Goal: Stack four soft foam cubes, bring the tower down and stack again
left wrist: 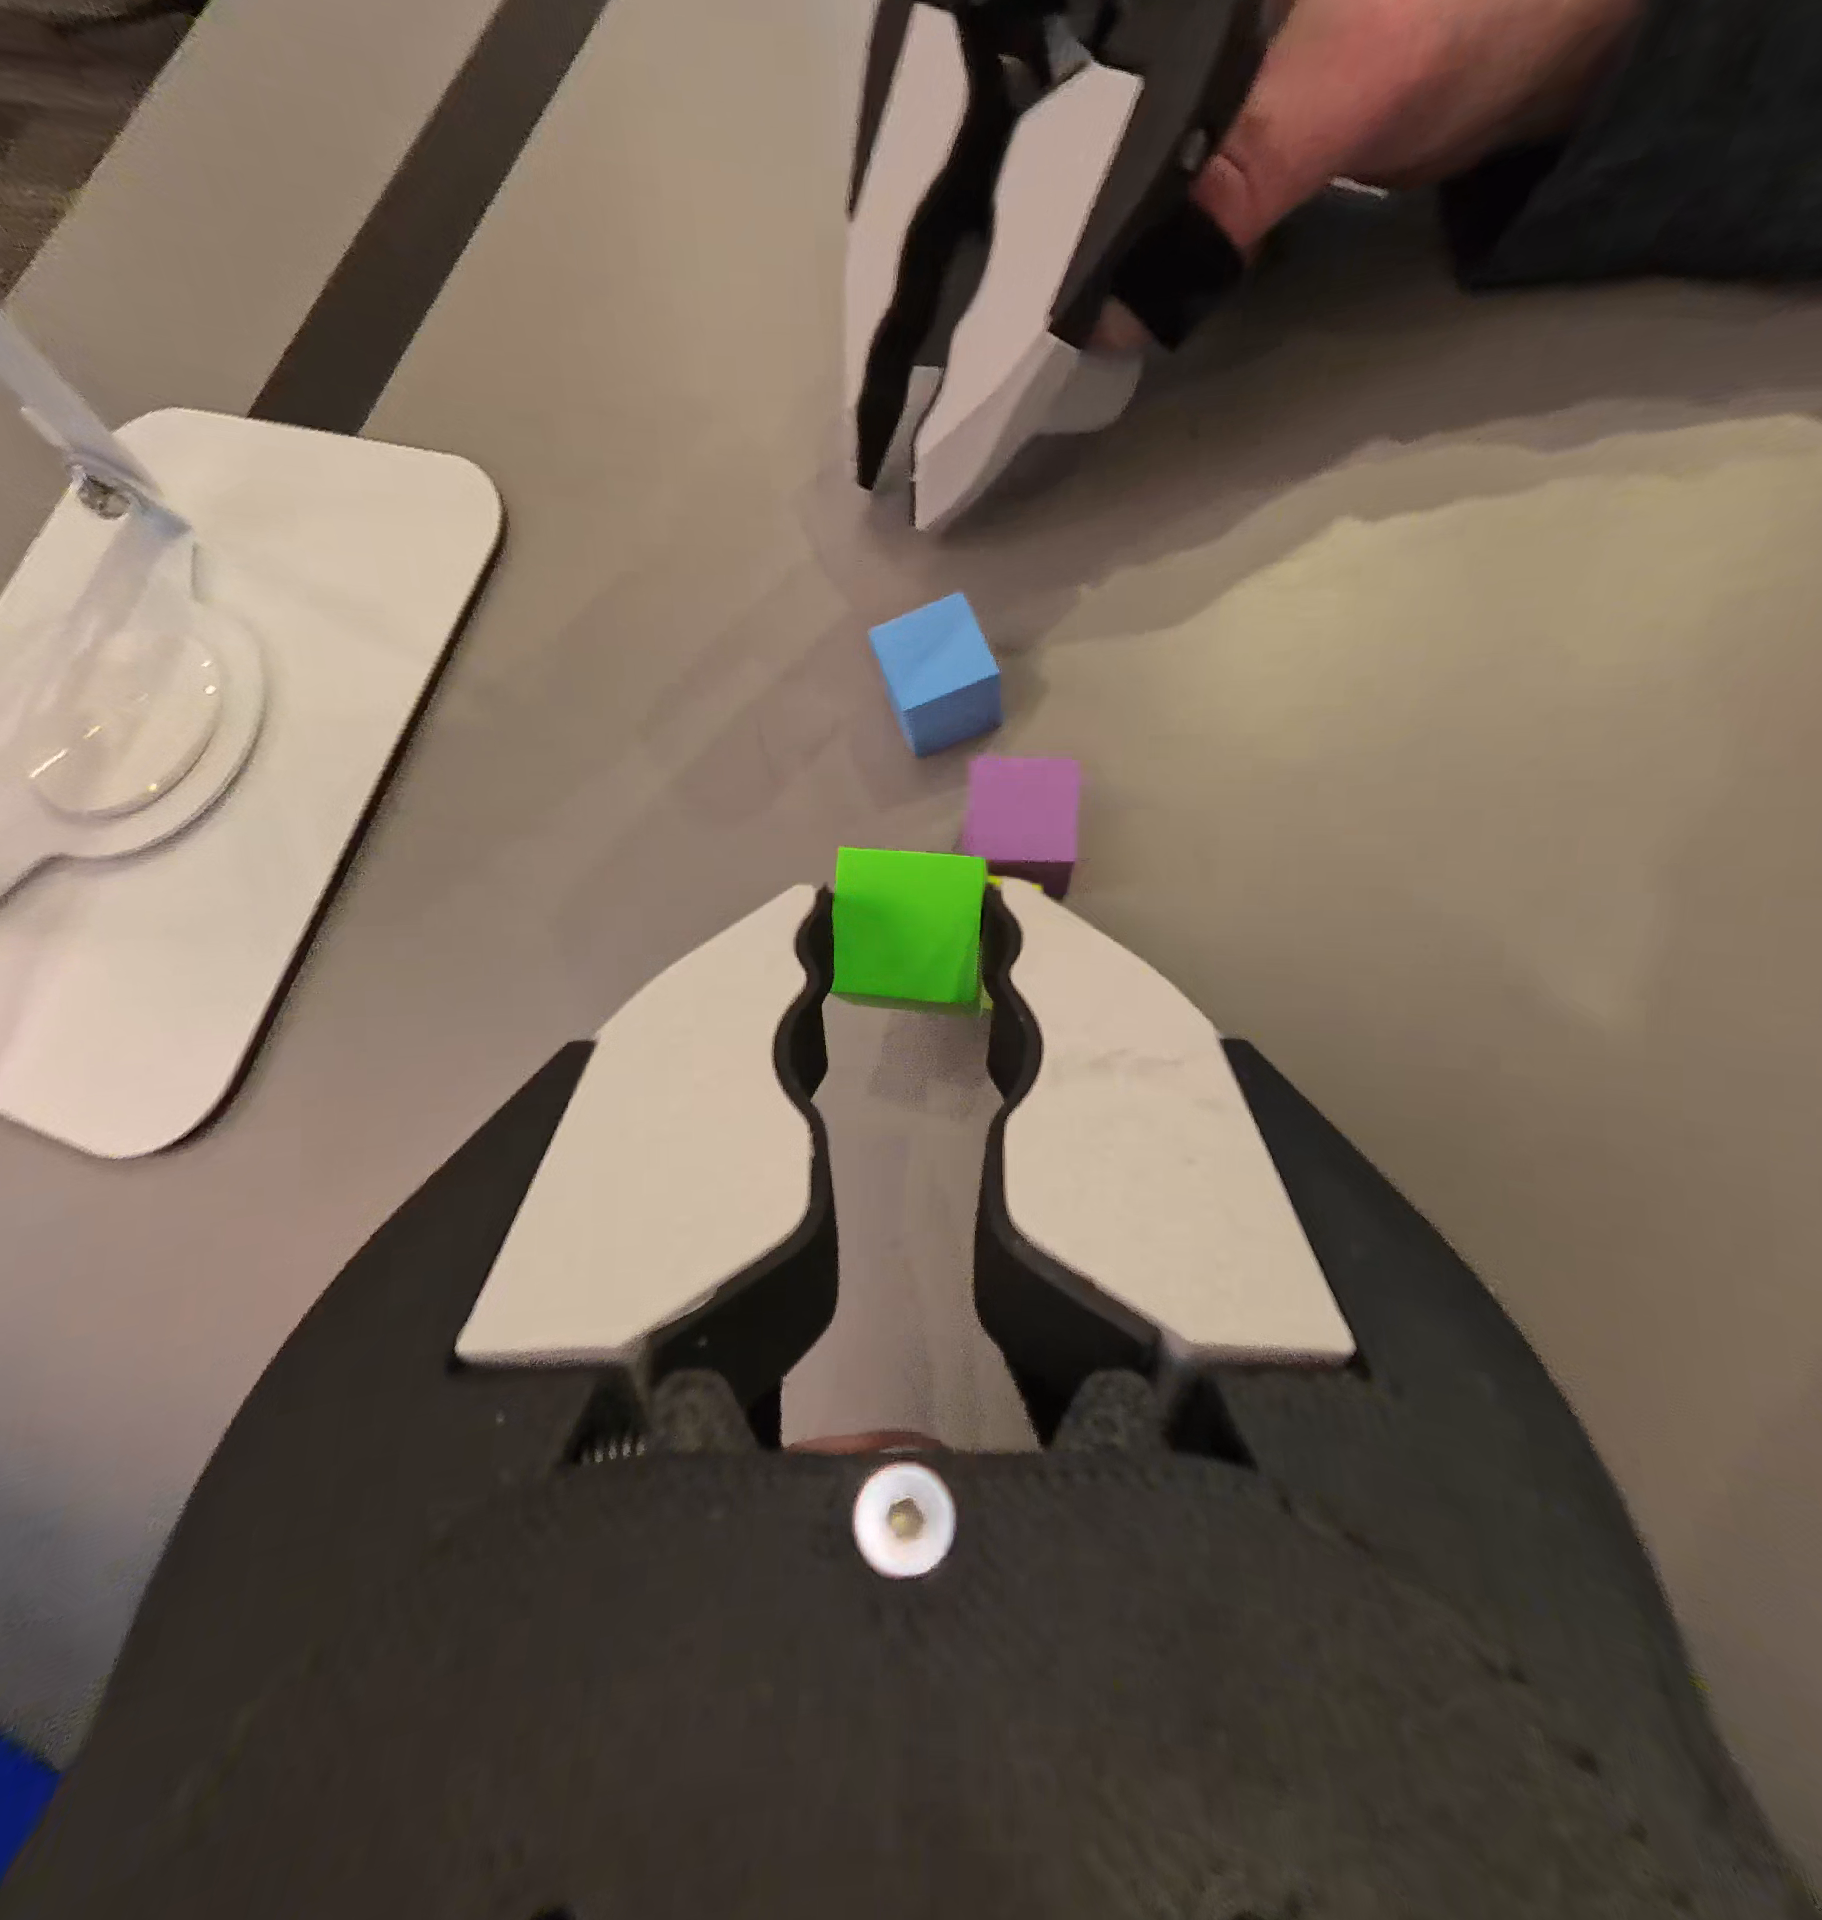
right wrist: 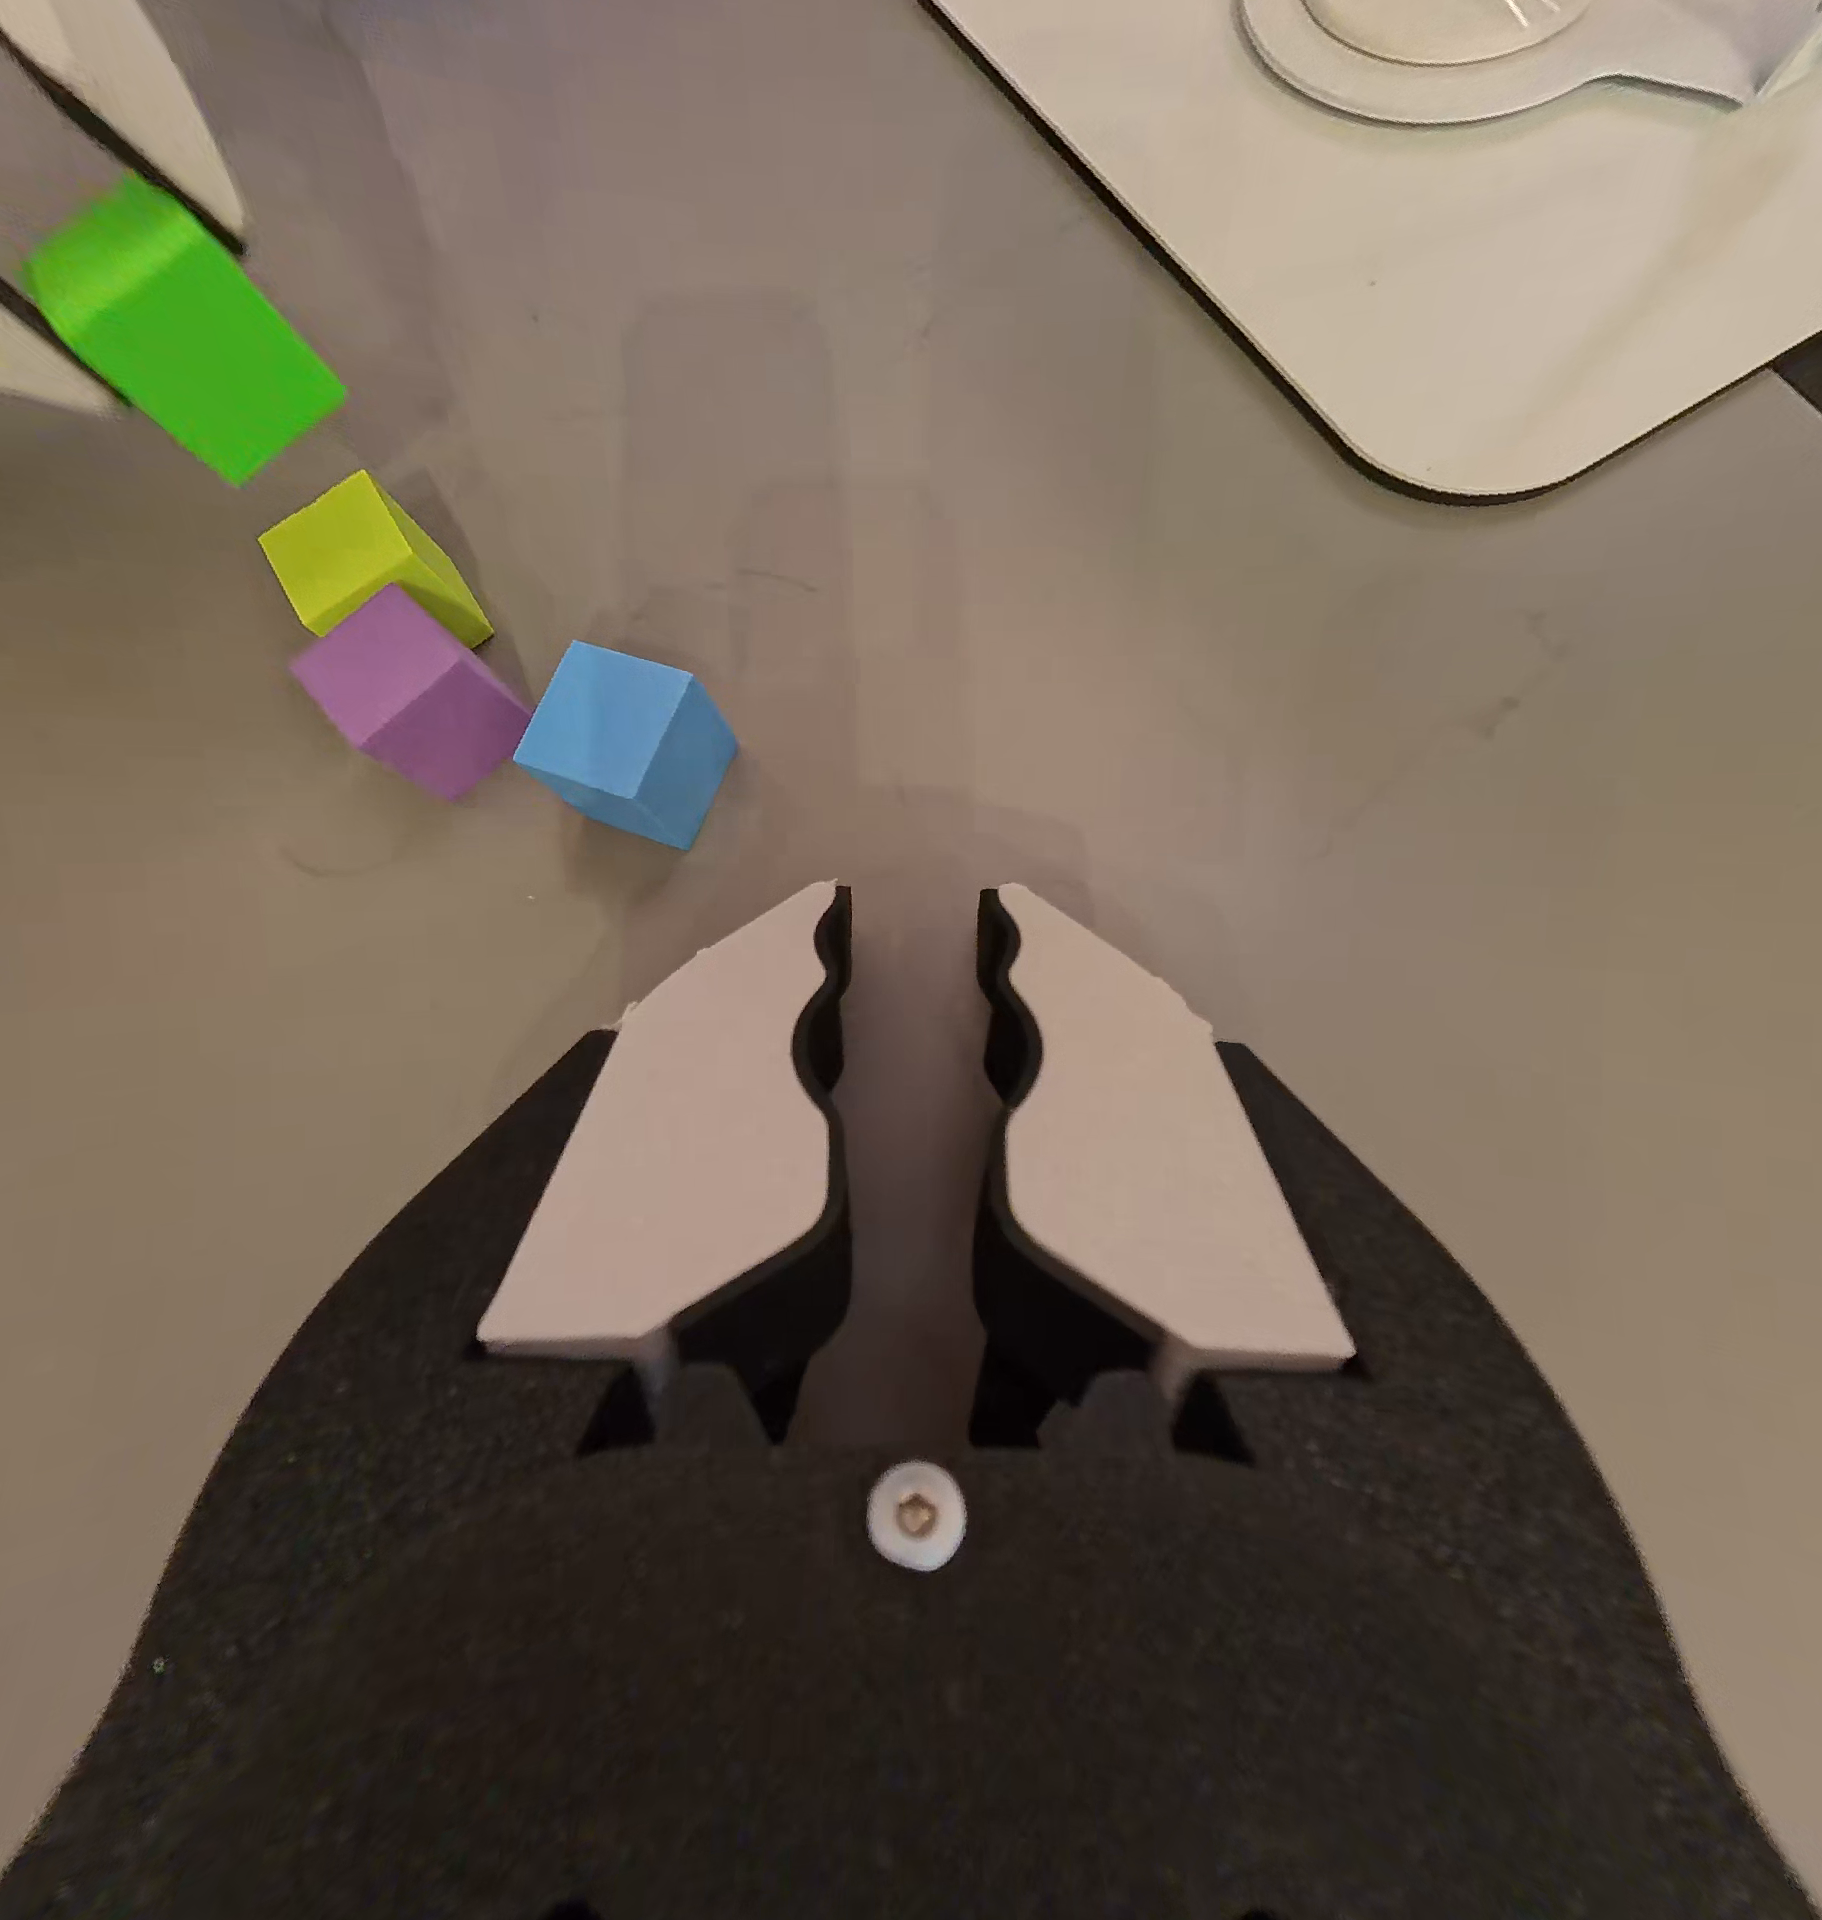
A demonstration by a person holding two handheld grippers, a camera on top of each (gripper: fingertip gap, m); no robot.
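Between left jaws: green cube (left wrist: 905, 925), gripped.

The cubes, green (left wrist: 907, 925) and blue (left wrist: 936, 673), look like matt, smooth foam. Left of them, a white base (left wrist: 315, 623) is smooth. The table (left wrist: 1406, 831) has a dull sheen.

Four foam cubes (right wrist: 626, 738), seemingly one stand (right wrist: 1458, 260).

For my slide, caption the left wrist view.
Left tongs grip a green cube above the table; blue and purple cubes lie beyond.
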